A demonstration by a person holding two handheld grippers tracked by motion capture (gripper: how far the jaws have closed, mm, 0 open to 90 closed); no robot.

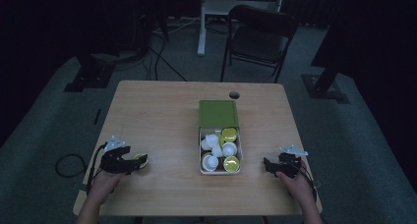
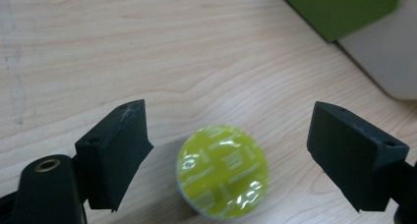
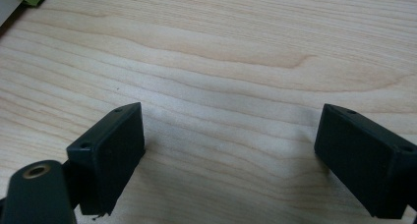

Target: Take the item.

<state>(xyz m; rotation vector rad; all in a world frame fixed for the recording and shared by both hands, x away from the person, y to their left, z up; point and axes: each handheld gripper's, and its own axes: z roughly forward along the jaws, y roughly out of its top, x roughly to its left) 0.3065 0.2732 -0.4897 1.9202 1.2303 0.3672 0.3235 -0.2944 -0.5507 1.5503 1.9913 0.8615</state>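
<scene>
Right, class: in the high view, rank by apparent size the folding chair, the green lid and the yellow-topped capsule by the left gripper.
1. Folding chair, though farthest from the camera.
2. Green lid.
3. Yellow-topped capsule, clearly smallest.

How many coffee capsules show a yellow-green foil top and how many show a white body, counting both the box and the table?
Yellow-green foil tops: 3 (two in the box, one loose capsule on the table)
White bodies: 4, all in the box, as far as the dim high view lets me tell
Total: 7
</scene>
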